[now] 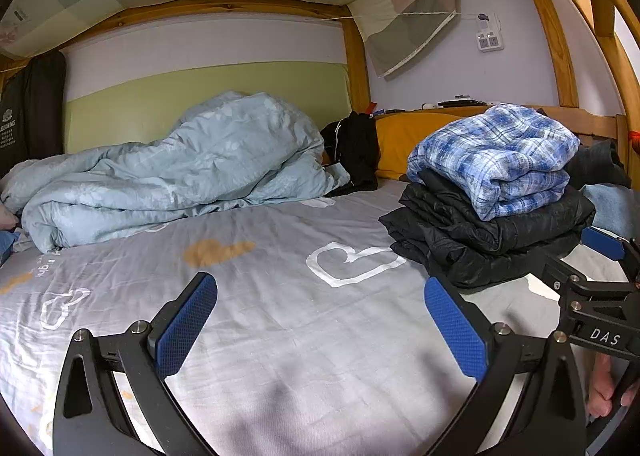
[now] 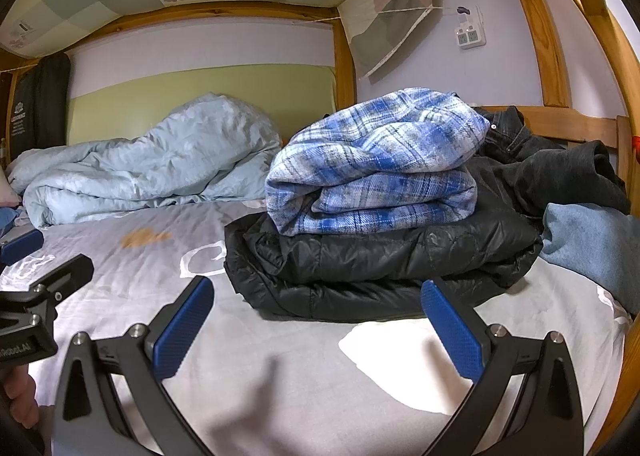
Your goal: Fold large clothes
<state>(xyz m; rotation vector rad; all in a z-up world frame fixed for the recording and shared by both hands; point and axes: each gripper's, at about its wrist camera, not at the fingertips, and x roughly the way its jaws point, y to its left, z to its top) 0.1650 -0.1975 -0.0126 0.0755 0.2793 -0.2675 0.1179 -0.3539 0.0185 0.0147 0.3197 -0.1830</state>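
Both grippers hover over the grey sheet [image 1: 280,336], jaws spread wide and empty: the left gripper [image 1: 320,320] faces bare sheet, the right gripper [image 2: 318,326] faces the stack. A folded plaid shirt [image 2: 376,164] lies on a folded black jacket [image 2: 380,268]. Behind it sits dark clothing [image 2: 560,172], possibly jeans, unfolded. A blue quilt [image 1: 180,172] is bunched at the back.

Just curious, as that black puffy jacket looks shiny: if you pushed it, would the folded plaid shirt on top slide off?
Possibly. The black puffer jacket looks glossy, so probably slick, and soft enough to squash. The plaid shirt looks fuzzy, which may grip somewhat.
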